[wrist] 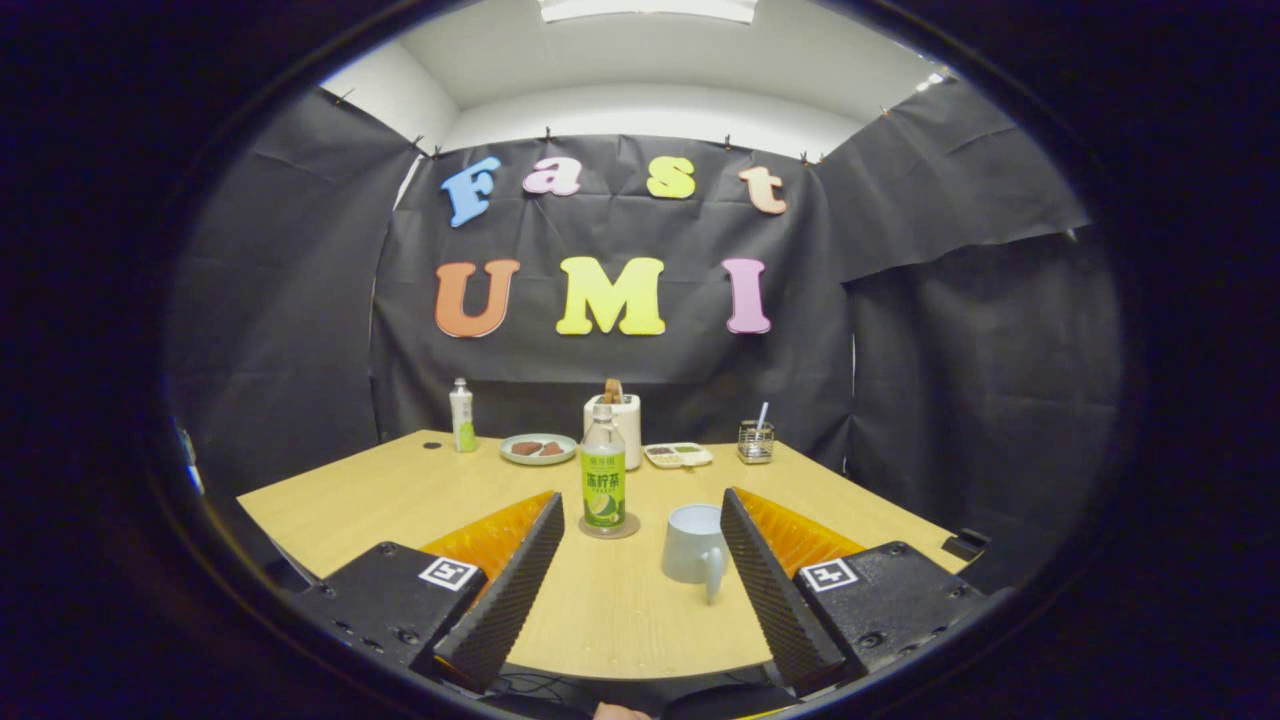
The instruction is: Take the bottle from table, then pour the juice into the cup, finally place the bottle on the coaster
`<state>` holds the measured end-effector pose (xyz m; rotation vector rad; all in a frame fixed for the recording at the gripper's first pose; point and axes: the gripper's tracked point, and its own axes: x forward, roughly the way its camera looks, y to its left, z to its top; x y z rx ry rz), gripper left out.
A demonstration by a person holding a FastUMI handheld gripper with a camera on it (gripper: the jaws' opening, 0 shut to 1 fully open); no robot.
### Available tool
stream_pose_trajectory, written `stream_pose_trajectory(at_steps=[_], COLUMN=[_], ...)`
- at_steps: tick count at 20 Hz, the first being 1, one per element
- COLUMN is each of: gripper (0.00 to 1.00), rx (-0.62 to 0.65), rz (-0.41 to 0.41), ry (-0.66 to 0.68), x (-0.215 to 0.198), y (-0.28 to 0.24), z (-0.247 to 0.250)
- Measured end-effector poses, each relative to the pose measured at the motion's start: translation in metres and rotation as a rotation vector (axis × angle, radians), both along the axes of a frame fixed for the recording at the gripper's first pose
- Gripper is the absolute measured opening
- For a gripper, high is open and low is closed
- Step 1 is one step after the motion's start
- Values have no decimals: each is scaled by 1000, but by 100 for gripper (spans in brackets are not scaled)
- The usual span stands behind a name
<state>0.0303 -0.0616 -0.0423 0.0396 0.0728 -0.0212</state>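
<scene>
Spread wide at the bottom of the frame: gripper point(640, 545), jaws apart, nothing between the fingers point(510, 590) but bare table point(340, 500). Just ahead, slightly right of centre: cup point(693, 545), pale, upright, handle turned toward the camera, close beside the right finger but apart from it; contents not discernible from this angle. Left of the cup, near centre frame: bottle point(603, 466), upright, capped, green label, clear above the label; liquid level cannot be told. Standing on the coaster point(609, 527), a round brown disc showing around its base. Bottle and cup near each other, not touching.

Farther back, along the table's far edge, below the wall: second bottle point(461, 415) at the left, small, pale with green at the bottom, upright. Right of it, plate point(539, 449), pale green, holding brown pieces. Directly behind the main bottle, white container point(626, 420) with something brown sticking out of the top. Right again, tray point(678, 455), white, split into compartments with dark and yellowish bits; exact contents too small to tell. Farthest right, holder point(756, 441), dark wire mesh, with a pale stick leaning out.
</scene>
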Motion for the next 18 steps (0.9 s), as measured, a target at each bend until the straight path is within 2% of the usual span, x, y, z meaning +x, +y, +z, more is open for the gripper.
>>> stream_pose_trajectory(at_steps=[6,18], gripper=[100,100], rx=[11,64], rz=[22,10], ry=[-33,-46], x=[-9,-10], y=[2,-10], z=[-2,-7])
